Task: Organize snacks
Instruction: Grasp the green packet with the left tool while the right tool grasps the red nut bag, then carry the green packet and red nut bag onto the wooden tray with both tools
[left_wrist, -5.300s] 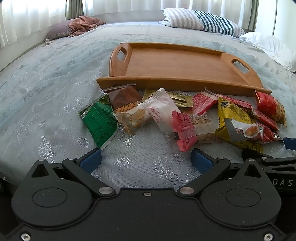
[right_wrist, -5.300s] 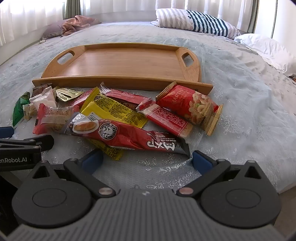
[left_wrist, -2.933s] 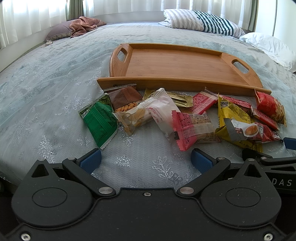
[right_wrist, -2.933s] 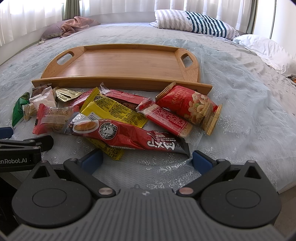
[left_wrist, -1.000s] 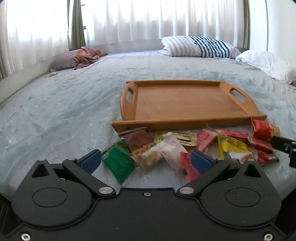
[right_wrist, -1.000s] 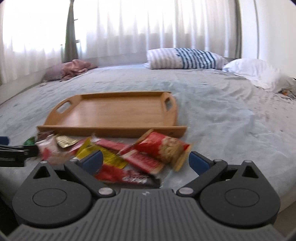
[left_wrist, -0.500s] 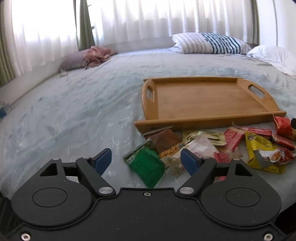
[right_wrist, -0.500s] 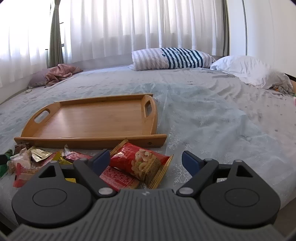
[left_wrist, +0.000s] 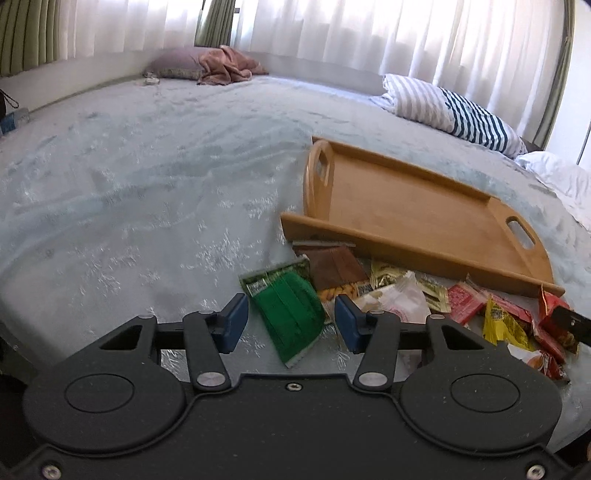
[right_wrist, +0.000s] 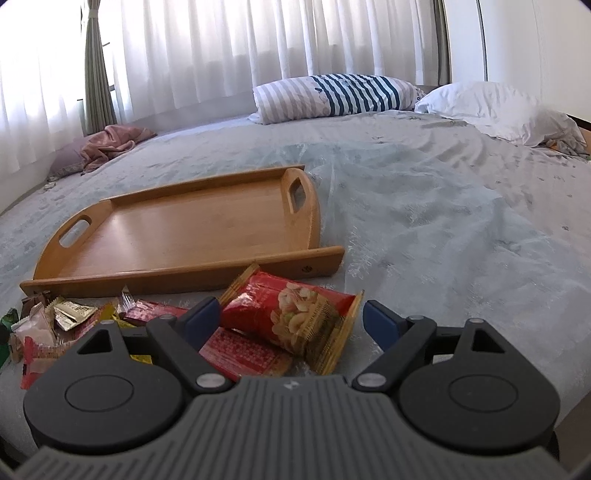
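Observation:
An empty wooden tray (left_wrist: 413, 206) lies on the bed, also in the right wrist view (right_wrist: 192, 229). Several snack packets lie in a heap in front of it. My left gripper (left_wrist: 290, 321) is open, its blue pads either side of a green packet (left_wrist: 291, 310), above it. A brown packet (left_wrist: 334, 267) and a white packet (left_wrist: 402, 299) lie beside. My right gripper (right_wrist: 291, 319) is open over a red nut packet (right_wrist: 291, 317). A flat red bar (right_wrist: 243, 354) lies under it.
The bed (left_wrist: 147, 177) has a pale blue snowflake cover. A striped pillow (right_wrist: 332, 96) and a white pillow (right_wrist: 495, 107) lie at the far side. A pink cloth on a purple cushion (left_wrist: 225, 68) lies far left. The bed edge is just below both grippers.
Both grippers rose and moved apart over the last second, the left swinging leftward, the right rightward. The jaws of each narrowed: the left around the green packet, the right around the red nut packet.

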